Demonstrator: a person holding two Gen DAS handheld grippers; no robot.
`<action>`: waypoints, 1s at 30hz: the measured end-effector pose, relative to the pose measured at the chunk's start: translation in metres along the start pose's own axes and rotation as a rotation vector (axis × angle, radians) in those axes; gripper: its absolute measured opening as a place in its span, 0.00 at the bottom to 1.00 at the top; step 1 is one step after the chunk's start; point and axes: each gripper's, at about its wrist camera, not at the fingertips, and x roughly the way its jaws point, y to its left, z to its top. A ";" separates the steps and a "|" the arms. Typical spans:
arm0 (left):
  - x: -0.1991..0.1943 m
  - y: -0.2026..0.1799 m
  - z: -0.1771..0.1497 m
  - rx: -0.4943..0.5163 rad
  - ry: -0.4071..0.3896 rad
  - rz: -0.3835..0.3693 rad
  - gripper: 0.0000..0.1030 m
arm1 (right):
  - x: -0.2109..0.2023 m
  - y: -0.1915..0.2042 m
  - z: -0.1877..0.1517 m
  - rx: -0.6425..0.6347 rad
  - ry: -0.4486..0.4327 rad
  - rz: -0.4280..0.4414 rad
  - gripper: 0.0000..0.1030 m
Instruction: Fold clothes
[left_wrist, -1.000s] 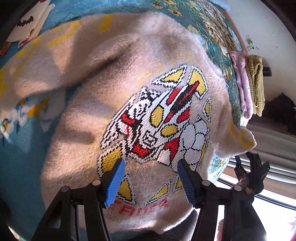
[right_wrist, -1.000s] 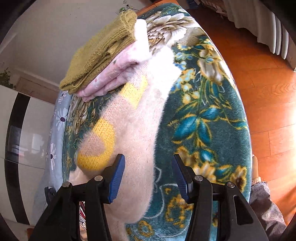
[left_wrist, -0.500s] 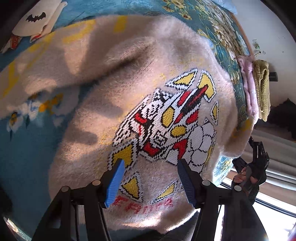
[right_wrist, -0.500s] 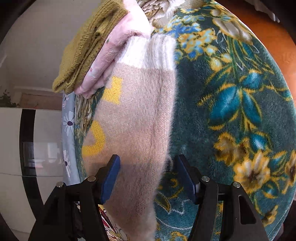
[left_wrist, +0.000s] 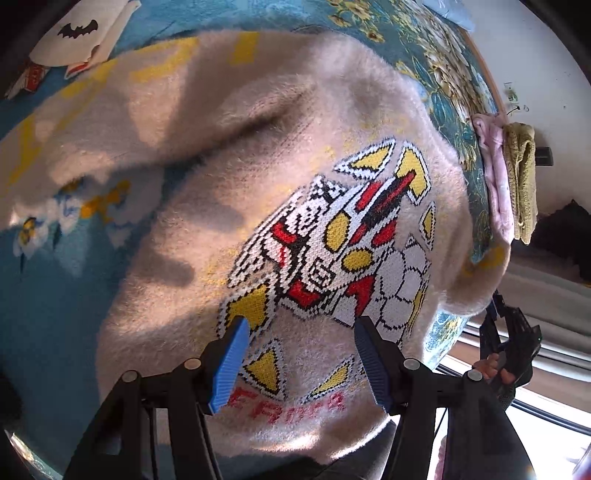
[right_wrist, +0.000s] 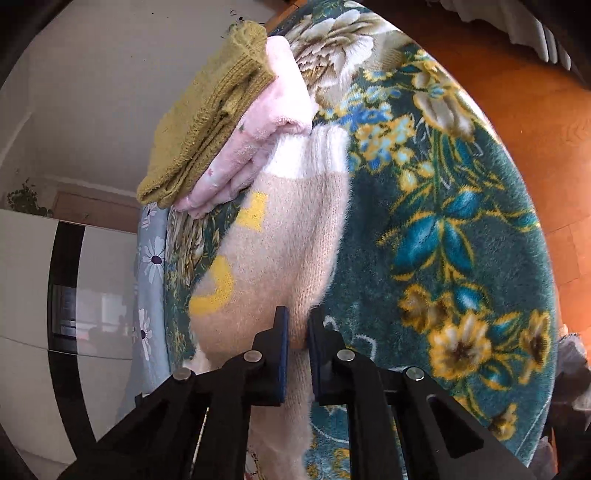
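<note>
here, a sleeve is caught for the fold

meanwhile, on the bed, we are at the sleeve-in step. the fuzzy beige knitted sweater with a red, yellow and white pixel emblem (left_wrist: 325, 243) lies front-up on the teal floral plush blanket (right_wrist: 461, 236), its body spread flat and one sleeve trailing off toward the blanket's edge. our right gripper (right_wrist: 297, 332) has its blue pads nearly together, clenched on the fluffy edge of that long beige sleeve with yellow patches and a white ribbed cuff (right_wrist: 288, 236); the cuff end rests just beside a folded stack, an olive green knit (right_wrist: 207, 122) on top of a pale pink fleece (right_wrist: 258, 147). our left gripper (left_wrist: 299, 354) hovers over the lower part of the emblem with its blue pads wide apart, gripping nothing; whether the tips brush the pile we cannot tell. as we judge it, the next move calls for lifting the pinched sleeve clear of the stack and carrying it across onto the chest, while the left comes down to pin the body so the soft knit does not drag along.
</note>
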 end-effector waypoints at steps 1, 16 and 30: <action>-0.004 0.004 0.001 -0.008 -0.015 0.002 0.62 | -0.007 -0.003 -0.002 -0.025 -0.029 -0.049 0.09; -0.045 0.080 0.017 -0.179 -0.173 0.023 0.62 | -0.029 -0.043 -0.034 -0.048 -0.040 -0.294 0.11; -0.047 0.215 0.022 -0.774 -0.365 -0.280 0.62 | -0.011 0.040 -0.120 -0.401 0.058 -0.272 0.14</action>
